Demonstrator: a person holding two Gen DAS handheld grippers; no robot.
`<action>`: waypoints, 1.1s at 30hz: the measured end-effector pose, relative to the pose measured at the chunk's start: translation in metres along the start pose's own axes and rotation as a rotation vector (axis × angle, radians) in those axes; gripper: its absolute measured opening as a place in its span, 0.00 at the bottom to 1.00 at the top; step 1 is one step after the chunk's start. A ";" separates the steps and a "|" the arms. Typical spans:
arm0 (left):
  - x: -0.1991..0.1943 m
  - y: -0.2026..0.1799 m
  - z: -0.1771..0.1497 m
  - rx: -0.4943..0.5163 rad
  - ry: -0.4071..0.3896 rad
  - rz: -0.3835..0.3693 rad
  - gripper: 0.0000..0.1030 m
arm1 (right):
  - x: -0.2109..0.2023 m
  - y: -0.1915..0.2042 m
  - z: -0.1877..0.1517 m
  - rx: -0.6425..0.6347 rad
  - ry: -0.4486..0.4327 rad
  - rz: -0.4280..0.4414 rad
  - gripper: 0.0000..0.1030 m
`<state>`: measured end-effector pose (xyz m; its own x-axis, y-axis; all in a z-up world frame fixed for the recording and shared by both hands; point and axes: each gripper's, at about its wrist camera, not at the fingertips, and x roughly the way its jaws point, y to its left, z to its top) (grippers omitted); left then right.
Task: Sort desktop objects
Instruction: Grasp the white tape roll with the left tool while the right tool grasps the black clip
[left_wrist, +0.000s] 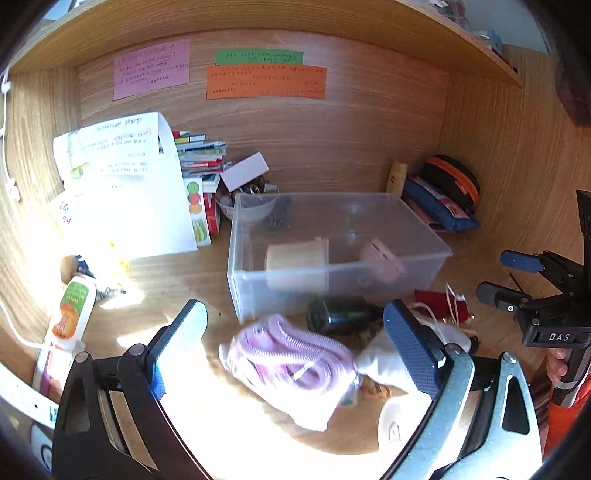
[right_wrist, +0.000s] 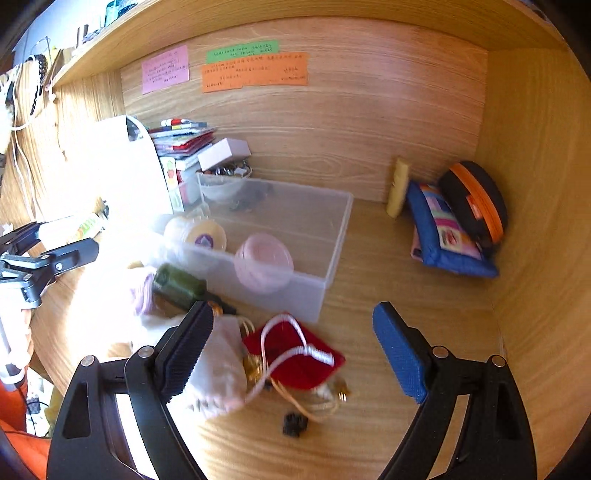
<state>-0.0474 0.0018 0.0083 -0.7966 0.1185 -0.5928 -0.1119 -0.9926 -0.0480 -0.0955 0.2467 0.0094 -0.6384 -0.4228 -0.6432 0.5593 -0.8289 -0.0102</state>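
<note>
pouches: red pouch (right_wrist: 301, 356) and white pouch (right_wrist: 218, 373) lie just before the clear bin (right_wrist: 328, 266); right gripper (right_wrist: 291, 347) gapes empty, left gripper (left_wrist: 295, 339) too over what looks like a pink cord (left_wrist: 295, 354). centre on one before closing.

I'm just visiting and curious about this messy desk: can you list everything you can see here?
Clear bin: one, desk centre.
Cream tub: one, inside bin.
Pink lidded tub: one, inside bin.
Green bottle: one, lying before bin.
Red pouch: one, white drawstring, front.
White pouch: one, beside red pouch.
Pink cord: one bundle, front.
Blue case: one, right wall.
Notes: three, back wall.
Left gripper: open.
Right gripper: open.
</note>
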 end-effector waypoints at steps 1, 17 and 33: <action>-0.004 -0.002 -0.005 -0.002 0.002 -0.007 0.95 | -0.002 0.001 -0.006 -0.001 0.000 -0.006 0.84; -0.043 -0.055 -0.072 0.067 -0.020 -0.069 0.95 | -0.016 0.006 -0.067 -0.004 0.026 -0.007 0.83; -0.004 -0.077 -0.085 0.103 0.110 -0.155 0.44 | 0.016 -0.006 -0.086 0.066 0.119 0.058 0.35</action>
<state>0.0149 0.0755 -0.0543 -0.6962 0.2598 -0.6692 -0.2922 -0.9540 -0.0664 -0.0639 0.2768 -0.0664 -0.5368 -0.4272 -0.7276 0.5549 -0.8283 0.0770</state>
